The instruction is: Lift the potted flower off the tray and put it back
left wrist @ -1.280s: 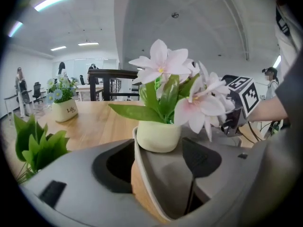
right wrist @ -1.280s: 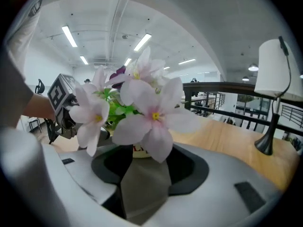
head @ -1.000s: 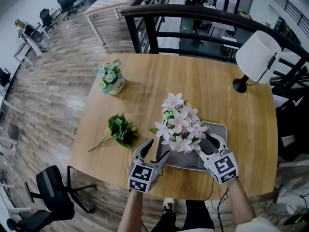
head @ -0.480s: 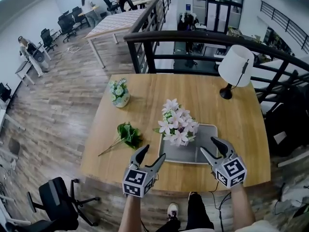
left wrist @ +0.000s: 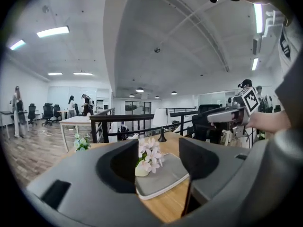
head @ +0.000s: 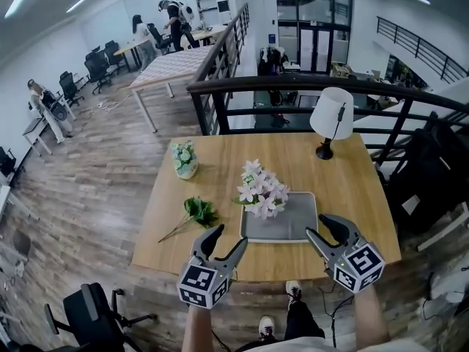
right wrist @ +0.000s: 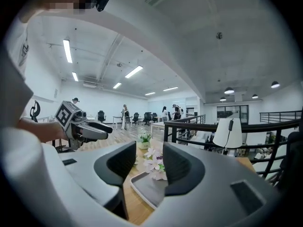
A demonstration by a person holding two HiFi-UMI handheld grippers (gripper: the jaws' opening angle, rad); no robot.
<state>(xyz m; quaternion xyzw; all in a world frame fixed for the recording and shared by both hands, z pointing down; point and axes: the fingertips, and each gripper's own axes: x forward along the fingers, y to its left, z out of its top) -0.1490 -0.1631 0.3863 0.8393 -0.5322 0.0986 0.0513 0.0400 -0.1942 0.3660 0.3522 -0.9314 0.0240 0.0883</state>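
Potted flower [head: 260, 193] on tray [head: 292, 223]; lamp [head: 331, 114] behind; leafy sprig [head: 198, 211] left.

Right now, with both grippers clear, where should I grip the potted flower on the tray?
Probably the white pot, not the blooms. Come in low from the left gripper's side: its view shows the pot's wall bare there, while from above the blooms cover it.

Light-brown rectangular wooden table [head: 352, 196], smooth, faintly glossy. Grey rounded-square tray [head: 297, 222], matt, plastic-looking. White conical lampshade [head: 331, 114], matt, cloth-like.
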